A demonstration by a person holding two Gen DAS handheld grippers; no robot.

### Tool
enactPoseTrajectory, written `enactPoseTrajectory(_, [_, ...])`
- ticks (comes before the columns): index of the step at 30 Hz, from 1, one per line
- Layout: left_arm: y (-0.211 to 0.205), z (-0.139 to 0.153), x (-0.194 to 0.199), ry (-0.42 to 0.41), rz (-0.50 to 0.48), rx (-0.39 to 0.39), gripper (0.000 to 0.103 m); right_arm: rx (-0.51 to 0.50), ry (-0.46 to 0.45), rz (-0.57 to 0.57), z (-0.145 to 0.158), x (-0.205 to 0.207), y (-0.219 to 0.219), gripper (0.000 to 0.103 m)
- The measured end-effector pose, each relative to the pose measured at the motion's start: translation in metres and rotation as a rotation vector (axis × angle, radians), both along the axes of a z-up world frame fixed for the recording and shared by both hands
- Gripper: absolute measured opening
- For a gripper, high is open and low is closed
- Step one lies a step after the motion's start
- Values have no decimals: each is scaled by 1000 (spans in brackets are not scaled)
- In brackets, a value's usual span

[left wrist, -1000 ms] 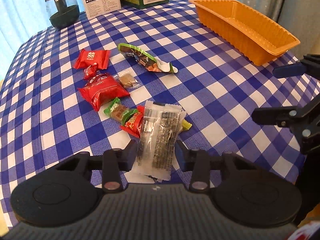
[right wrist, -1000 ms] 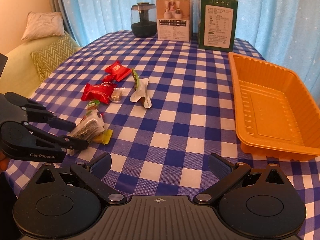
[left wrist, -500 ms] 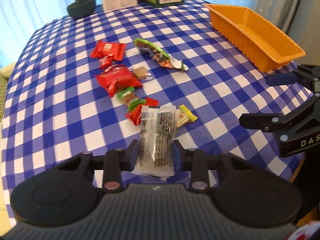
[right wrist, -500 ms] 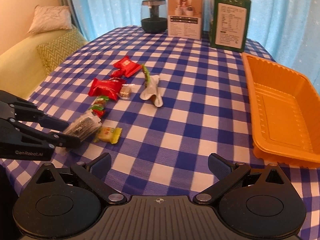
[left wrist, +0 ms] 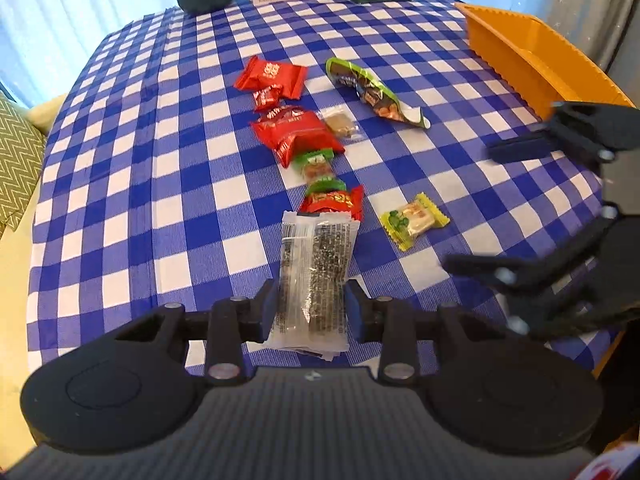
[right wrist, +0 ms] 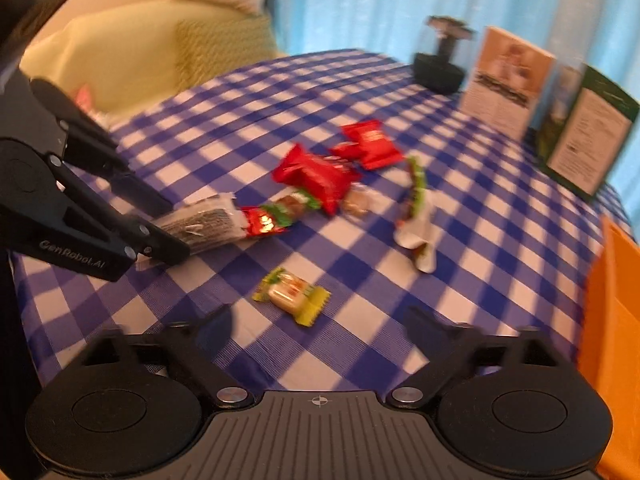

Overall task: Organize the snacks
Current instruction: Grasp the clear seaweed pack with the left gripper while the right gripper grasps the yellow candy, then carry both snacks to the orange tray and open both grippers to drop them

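My left claw (left wrist: 310,306) is clenched on the near end of a clear-wrapped dark snack bar (left wrist: 316,264), pads pinching both long edges so the packet sticks straight out ahead of the fingers. Its far end hangs over the red and gold candy (left wrist: 334,202); I judge it is held clear of the checked worktop (left wrist: 132,184) for carrying.

Beyond it the loose snacks run in a ragged line: a green-ended candy (left wrist: 316,166), a big red packet (left wrist: 292,132), a small clear-wrapped brown sweet (left wrist: 340,125), two more red packets behind, and a long green nut pouch (left wrist: 372,94) lying to their right. They are still scattered, so sorting has barely begun.

Further right, a yellow-green wrapped candy (right wrist: 292,294) lies alone, just ahead of my right claw (right wrist: 316,320). Its jaws have just been closing but hold nothing; they stand apart with the candy ahead of them, lined up, I think, for the next pick.

At far right the orange tray (left wrist: 532,60) sits at the worktop's edge, with no snack in the part I see. It is the likely destination.
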State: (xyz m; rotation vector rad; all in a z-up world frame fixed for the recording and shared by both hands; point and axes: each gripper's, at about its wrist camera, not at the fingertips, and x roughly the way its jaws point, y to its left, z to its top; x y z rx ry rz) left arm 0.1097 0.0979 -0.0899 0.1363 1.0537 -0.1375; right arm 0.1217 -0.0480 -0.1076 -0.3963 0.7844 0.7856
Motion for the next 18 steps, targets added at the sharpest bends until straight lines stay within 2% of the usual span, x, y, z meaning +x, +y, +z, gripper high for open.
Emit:
enactPoseTrajectory(5, [-3, -2, -2, 5, 1, -7, 33, -46, -27, 117, -14, 10, 15, 67])
enactPoseTrajectory(7, [-3, -1, -1, 9, 1, -21, 34, -56, -30, 155, -18, 13, 18, 59])
enactPoseTrajectory(8, [-3, -1, -1, 10, 2, -27, 34, -53, -30, 165, -18, 15, 18, 59])
enactPoseTrajectory(11, [-3, -1, 0, 6, 11, -33, 37, -43, -10, 190, -21, 21, 19, 53])
enactPoseTrajectory(13, [-3, -1, -1, -5, 18, -42, 45, -35, 13, 201, -21, 22, 19, 42])
enactPoseTrajectory(18, [-3, -3, 1, -19, 30, -48, 46, -26, 41, 159, -19, 18, 14, 34])
